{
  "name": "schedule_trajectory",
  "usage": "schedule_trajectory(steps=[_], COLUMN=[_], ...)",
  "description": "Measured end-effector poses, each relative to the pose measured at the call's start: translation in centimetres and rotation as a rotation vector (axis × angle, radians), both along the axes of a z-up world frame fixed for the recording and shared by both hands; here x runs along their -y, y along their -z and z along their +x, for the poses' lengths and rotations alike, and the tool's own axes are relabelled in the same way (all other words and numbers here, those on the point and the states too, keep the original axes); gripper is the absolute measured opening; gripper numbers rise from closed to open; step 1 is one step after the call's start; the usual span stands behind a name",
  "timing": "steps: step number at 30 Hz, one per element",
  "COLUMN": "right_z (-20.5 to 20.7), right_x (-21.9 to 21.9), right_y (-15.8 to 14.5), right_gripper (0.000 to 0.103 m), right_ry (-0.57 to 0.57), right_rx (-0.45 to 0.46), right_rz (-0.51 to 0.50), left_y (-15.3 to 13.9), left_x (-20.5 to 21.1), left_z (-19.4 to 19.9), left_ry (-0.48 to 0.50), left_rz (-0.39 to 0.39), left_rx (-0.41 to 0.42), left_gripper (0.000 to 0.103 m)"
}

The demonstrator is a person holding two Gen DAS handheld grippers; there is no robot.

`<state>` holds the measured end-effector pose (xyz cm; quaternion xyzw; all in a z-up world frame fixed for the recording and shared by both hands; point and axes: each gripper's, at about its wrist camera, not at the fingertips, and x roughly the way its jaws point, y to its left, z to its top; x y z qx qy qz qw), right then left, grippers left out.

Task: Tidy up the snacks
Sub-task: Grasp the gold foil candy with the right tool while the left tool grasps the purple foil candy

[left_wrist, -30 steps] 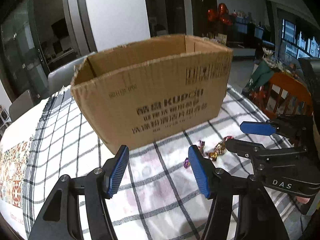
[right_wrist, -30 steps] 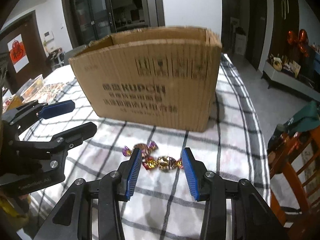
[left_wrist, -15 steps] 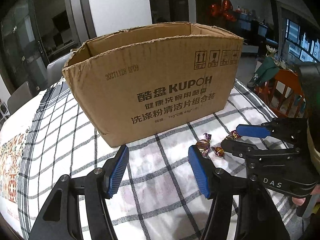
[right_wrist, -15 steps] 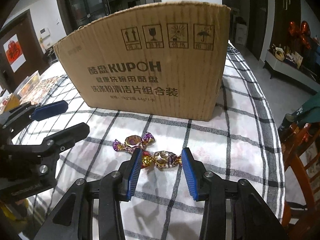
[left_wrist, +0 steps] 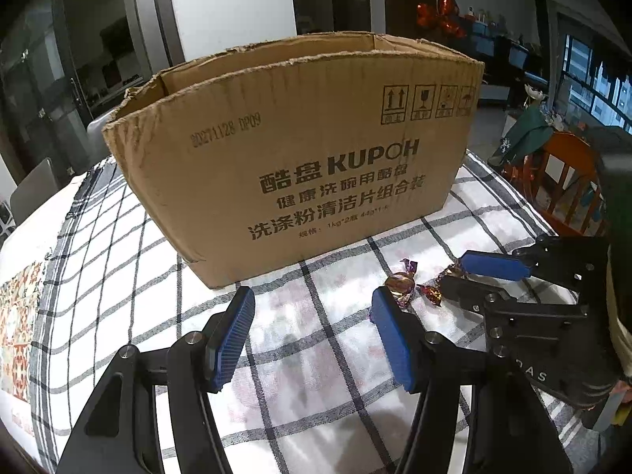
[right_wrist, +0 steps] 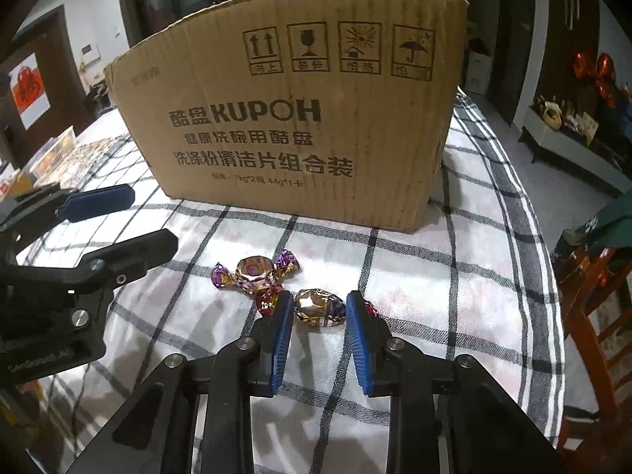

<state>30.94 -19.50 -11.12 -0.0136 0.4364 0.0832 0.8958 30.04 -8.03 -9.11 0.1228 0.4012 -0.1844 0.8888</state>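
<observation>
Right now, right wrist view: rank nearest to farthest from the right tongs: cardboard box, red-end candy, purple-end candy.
1. Red-end candy, between the right tongs.
2. Purple-end candy, ahead, slightly left.
3. Cardboard box, behind both candies.

You are operating two black-framed grippers, left gripper (left_wrist: 312,328) and right gripper (right_wrist: 320,330), carrying ribbed blue pads (right_wrist: 282,339), silver screws, and possibly "DAS" lettering.

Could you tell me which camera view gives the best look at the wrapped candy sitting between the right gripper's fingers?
The right wrist view: the candy lies centred and unobstructed between the open right gripper fingers. In the left wrist view, that candy is small and partly hidden behind the gripper's finger.
</observation>
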Motion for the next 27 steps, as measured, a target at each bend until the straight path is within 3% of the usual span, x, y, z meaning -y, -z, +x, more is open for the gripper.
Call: schedule_trajectory(steps=[6,18,27], right_z=[-0.6,-1.2,-1.1], right_x=[0.1,1.5,1.8], right_y=[-0.9,-1.7,-1.7], right_gripper=[0.028,0.028,0.028], right_ry=[0.014,0.067,0.091], right_rx=[0.036,0.053,0.057], right_rz=[0.003,-0.001,0.015], left_y=[0.4,2.5,3.4], left_x=[0.3,3.1,4.0], left_z=[0.2,1.1,1.8], left_ry=[0.026,0.185,0.216], left_rz=[-0.011,-0.046,-0.047], left_rx=[-0.018,-0.081,-0.088], left_gripper=[0.061,0.060,0.045])
